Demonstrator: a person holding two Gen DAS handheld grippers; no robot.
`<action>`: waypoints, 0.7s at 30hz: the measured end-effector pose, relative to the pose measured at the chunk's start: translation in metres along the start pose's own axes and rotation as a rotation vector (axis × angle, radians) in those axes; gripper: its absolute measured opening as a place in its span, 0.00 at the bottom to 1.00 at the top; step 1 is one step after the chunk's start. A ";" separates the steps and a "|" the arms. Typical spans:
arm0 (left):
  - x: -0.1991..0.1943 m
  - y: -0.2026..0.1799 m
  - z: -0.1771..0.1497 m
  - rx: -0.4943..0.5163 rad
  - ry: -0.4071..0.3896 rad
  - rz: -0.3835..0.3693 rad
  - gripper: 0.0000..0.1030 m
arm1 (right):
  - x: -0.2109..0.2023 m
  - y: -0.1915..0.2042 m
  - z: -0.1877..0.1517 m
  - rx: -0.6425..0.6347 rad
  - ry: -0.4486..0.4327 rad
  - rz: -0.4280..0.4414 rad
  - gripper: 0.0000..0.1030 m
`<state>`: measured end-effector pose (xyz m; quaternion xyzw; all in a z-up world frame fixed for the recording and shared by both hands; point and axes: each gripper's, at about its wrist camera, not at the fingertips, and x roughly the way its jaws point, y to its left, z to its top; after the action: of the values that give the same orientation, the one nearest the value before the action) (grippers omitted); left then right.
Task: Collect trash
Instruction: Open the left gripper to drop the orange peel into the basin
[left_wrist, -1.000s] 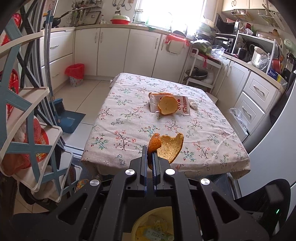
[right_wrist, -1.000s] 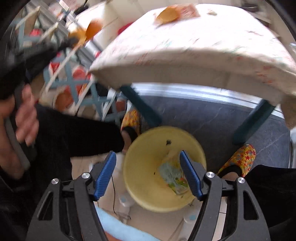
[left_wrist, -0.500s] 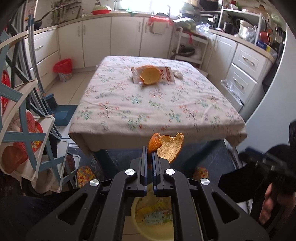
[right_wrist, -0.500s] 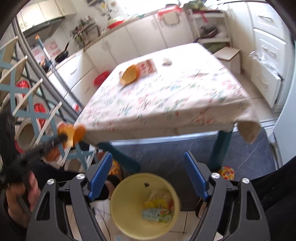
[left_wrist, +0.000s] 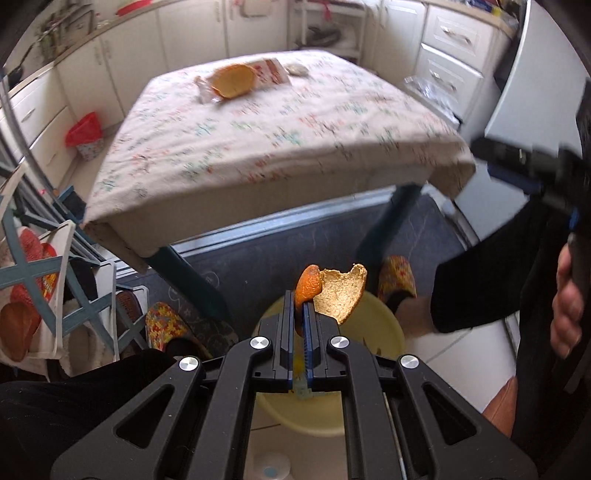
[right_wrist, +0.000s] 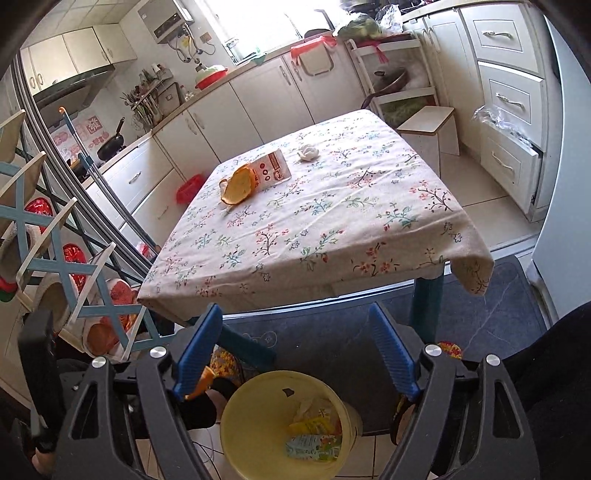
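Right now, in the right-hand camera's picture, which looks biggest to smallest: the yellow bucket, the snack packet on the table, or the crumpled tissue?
1. Yellow bucket, though it sits nearest the camera, which inflates it.
2. Snack packet.
3. Crumpled tissue.

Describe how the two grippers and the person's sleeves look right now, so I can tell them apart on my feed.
Both are black plastic linkage frames with round silver bolt heads. The left gripper has narrow black fingers edged in blue. The right gripper carries ribbed blue pads on its fingers. No cables or markings show on either. The person wears black sleeves and black trousers.
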<state>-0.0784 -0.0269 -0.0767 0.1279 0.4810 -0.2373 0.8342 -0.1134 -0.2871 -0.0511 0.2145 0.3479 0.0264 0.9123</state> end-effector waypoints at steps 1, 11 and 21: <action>0.002 -0.002 -0.001 0.011 0.010 -0.002 0.04 | 0.000 0.000 0.000 0.002 0.000 -0.001 0.76; 0.026 -0.032 -0.016 0.150 0.148 -0.039 0.04 | -0.001 0.000 0.001 0.004 0.000 0.005 0.76; 0.038 -0.051 -0.027 0.248 0.216 -0.028 0.29 | -0.001 0.000 0.001 0.007 -0.001 0.007 0.76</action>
<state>-0.1082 -0.0688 -0.1226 0.2480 0.5367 -0.2916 0.7520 -0.1136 -0.2876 -0.0498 0.2187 0.3470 0.0282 0.9116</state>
